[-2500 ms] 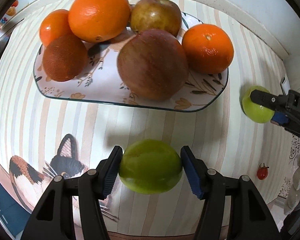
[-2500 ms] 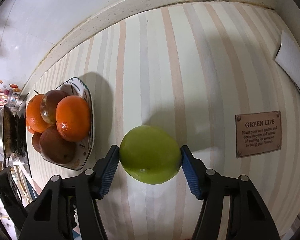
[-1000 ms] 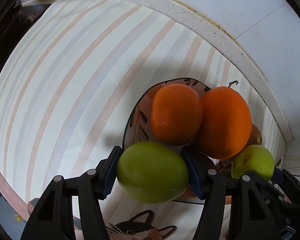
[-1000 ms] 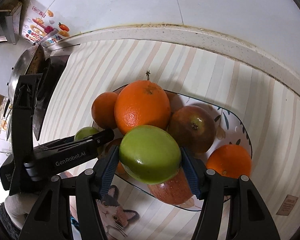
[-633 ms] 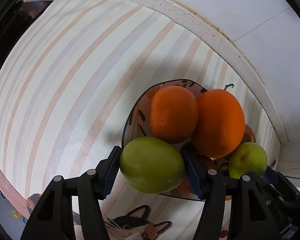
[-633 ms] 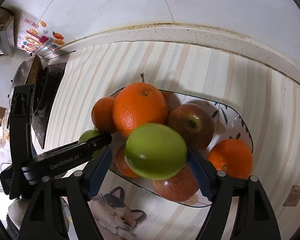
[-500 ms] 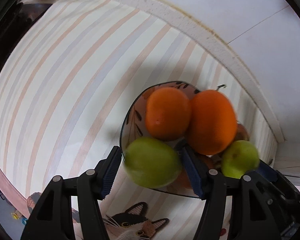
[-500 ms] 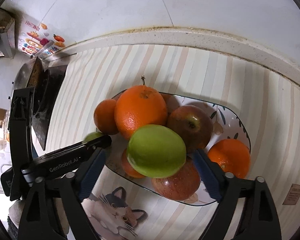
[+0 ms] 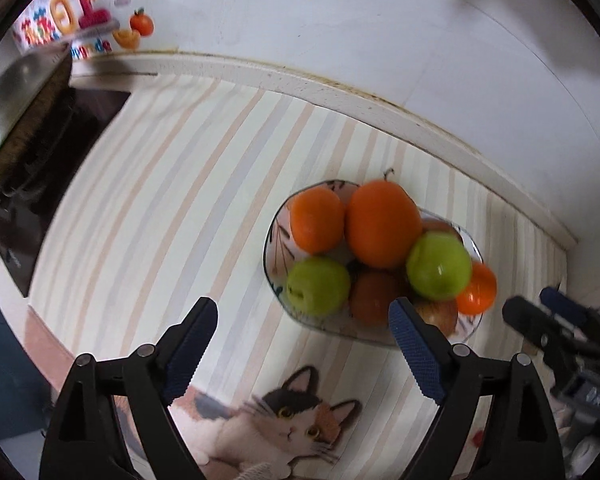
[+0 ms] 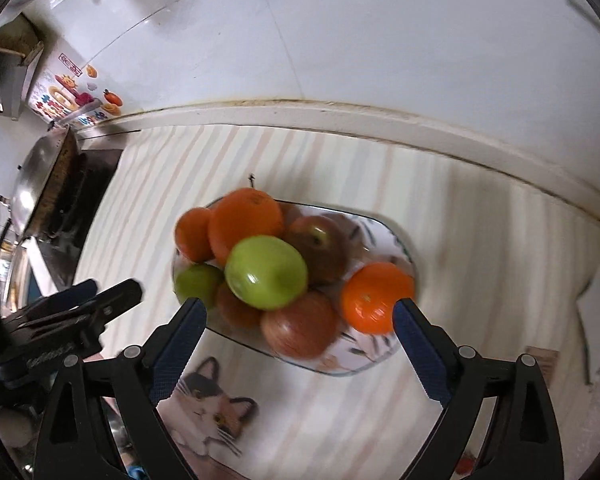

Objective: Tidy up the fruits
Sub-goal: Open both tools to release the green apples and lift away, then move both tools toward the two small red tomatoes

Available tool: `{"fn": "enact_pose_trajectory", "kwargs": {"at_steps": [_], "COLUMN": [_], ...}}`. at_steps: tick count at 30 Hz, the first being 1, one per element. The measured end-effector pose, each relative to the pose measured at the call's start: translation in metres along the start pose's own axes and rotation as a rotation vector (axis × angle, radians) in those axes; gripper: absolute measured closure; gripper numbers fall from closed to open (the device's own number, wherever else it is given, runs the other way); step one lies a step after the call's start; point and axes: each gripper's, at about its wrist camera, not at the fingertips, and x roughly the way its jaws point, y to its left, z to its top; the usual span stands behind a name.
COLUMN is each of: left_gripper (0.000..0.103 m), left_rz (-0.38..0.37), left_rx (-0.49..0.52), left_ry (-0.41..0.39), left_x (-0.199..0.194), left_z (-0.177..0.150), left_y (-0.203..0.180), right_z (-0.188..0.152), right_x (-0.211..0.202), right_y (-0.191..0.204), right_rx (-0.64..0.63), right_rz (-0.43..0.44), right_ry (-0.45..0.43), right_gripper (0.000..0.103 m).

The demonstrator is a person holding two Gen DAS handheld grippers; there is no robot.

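Left gripper (image 9: 302, 322) and right gripper (image 10: 296, 322): jaws spread wide, nothing held. The floral-patterned ceramic plate (image 10: 384, 232) on the striped mat (image 9: 172, 184) carries both green apples: one (image 9: 318, 286) at the plate's edge, one (image 10: 266, 272) atop the pile of oranges and red apples. Only the right wrist view shows the red apple (image 10: 300, 330) nearest the camera unobstructed; the left view partly hides it.

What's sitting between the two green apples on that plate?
In the left wrist view, a brownish apple lies low between the two green apples on the plate.
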Motion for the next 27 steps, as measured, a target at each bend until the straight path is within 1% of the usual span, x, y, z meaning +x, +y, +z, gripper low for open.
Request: {"fn": "enact_pose_trajectory", "kwargs": {"at_steps": [3, 5, 8, 12, 20, 27], "left_gripper": [0.015, 0.015, 0.015, 0.015, 0.015, 0.015], "left_rz": [0.013, 0.035, 0.028, 0.041, 0.037, 0.014], "left_rx": [0.029, 0.048, 0.054, 0.076, 0.105, 0.127], "left_ry": [-0.006, -0.018, -0.03, -0.076, -0.148, -0.211], "left_x": [-0.01, -0.017, -0.03, -0.054, -0.102, -0.14], "left_z": [-0.017, -0.027, -0.04, -0.052, -0.073, -0.086], "left_y": [-0.006, -0.01, -0.012, -0.019, -0.028, -0.032], "right_z": [-0.016, -0.027, -0.041, -0.057, -0.085, -0.107], "right_x": [-0.011, -0.019, -0.033, -0.061, -0.119, -0.167], "right_y": [-0.002, -0.003, -0.004, -0.002, 0.006, 0.012], "right_rx": [-0.007, -0.011, -0.011, -0.017, -0.029, -0.039], "right_rz": [-0.025, -0.039, -0.049, -0.064, -0.068, -0.073], "right_ry": [-0.011, -0.02, -0.033, -0.082, -0.176, -0.25], "right_gripper": [0.007, 0.007, 0.007, 0.007, 0.007, 0.007]}}
